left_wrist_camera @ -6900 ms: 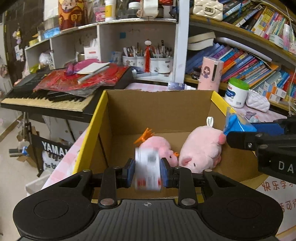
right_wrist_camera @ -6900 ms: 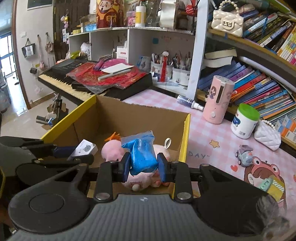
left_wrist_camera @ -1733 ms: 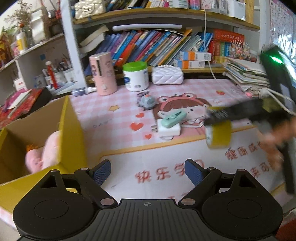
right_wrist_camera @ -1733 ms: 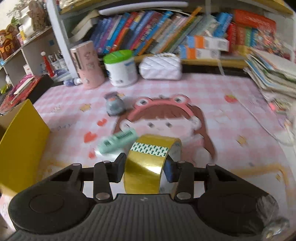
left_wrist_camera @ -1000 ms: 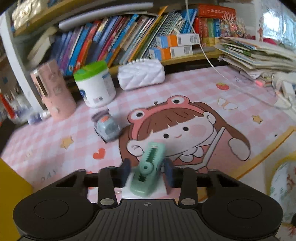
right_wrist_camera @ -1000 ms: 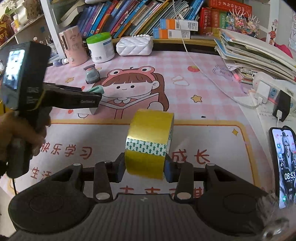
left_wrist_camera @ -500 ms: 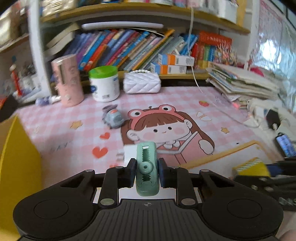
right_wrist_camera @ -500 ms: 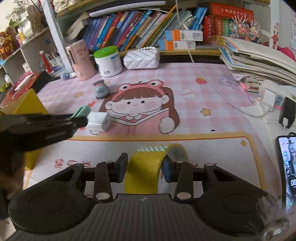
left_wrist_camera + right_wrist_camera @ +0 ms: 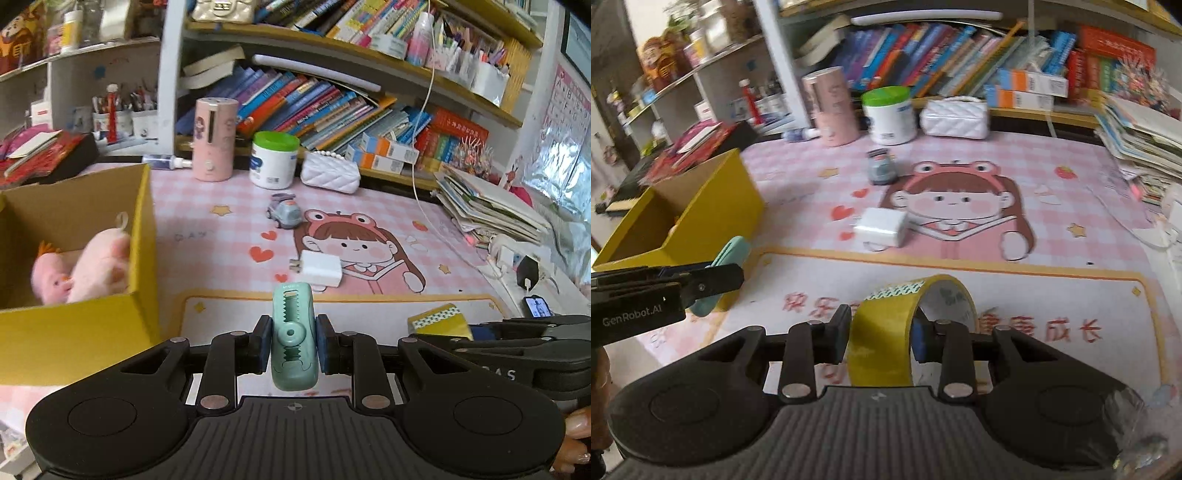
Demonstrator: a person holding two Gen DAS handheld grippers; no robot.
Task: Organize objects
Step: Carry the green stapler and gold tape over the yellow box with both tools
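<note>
My left gripper [image 9: 293,341] is shut on a mint-green clip-shaped gadget [image 9: 293,332] and holds it above the desk mat, just right of the yellow cardboard box [image 9: 144,221]. The box holds two pink plush pigs [image 9: 99,264]. My right gripper [image 9: 881,334] is shut on a yellow tape roll [image 9: 886,328] above the mat's front part. The tape roll also shows at the right of the left wrist view [image 9: 437,321]. The green gadget in the left gripper shows at the left of the right wrist view [image 9: 729,254], next to the box [image 9: 713,218].
A white charger [image 9: 319,267], a small grey toy car [image 9: 284,214], a white jar with a green lid [image 9: 273,158], a pink cylinder [image 9: 214,138] and a white quilted purse [image 9: 330,171] sit on the pink mat. Bookshelves stand behind. Papers, cables and a phone [image 9: 537,306] lie right.
Both grippers have swung left toward the yellow box, each still holding its object. The box with the pigs has come into the left wrist view.
</note>
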